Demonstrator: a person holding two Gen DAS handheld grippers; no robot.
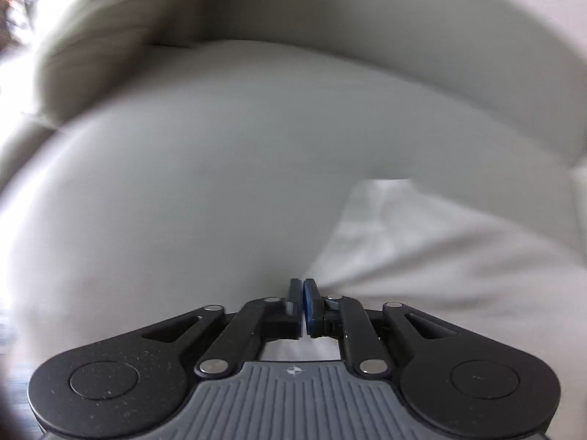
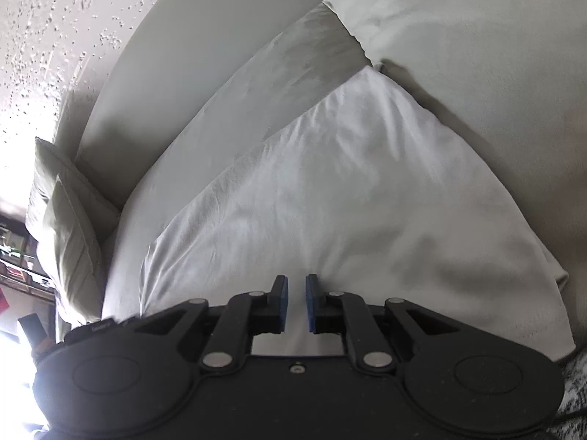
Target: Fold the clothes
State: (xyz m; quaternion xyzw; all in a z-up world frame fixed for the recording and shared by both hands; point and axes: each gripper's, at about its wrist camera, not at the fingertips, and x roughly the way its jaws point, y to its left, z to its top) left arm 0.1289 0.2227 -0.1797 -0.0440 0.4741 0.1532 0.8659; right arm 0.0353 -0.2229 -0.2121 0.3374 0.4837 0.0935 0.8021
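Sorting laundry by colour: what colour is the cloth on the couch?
White cloth, clearest in the right wrist view.

A home living room, by the look of it: a pale upholstered sofa (image 2: 205, 84) with loose cushions (image 2: 69, 220) fills the space ahead of the fingers, a rough textured wall (image 2: 55, 25) rises beyond it, and bright window light comes from the left.

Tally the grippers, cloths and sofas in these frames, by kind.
Grippers: 2 (left gripper, right gripper)
Cloth: 1, white
Sofa: 1
Total: 4
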